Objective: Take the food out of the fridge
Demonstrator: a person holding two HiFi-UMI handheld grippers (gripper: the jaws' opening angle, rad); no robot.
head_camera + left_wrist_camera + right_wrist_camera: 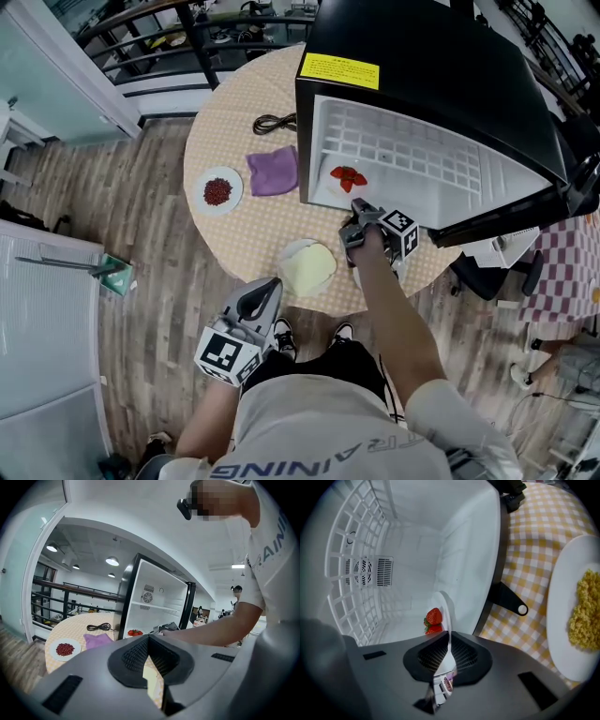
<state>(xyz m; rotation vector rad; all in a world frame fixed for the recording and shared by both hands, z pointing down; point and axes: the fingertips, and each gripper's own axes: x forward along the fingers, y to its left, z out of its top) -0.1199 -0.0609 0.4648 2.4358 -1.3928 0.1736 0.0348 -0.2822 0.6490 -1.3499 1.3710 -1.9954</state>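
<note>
Two red strawberries (348, 177) lie on a white plate (446, 613) on the floor of the open black fridge (422, 84). My right gripper (361, 217) reaches into the fridge's mouth. In the right gripper view its jaws (449, 656) are shut on the plate's near rim, with the strawberries (433, 617) just beyond. My left gripper (267, 292) hangs low beside the table's near edge, close to my body. In the left gripper view its jaws (149, 660) are shut with nothing between them.
On the round checked table (234, 234) stand a plate of yellow food (307, 267), a plate of red beans (217, 191), a purple cloth (273, 172) and a black cable (275, 122). The fridge door's black hinge (508, 603) juts out beside the opening.
</note>
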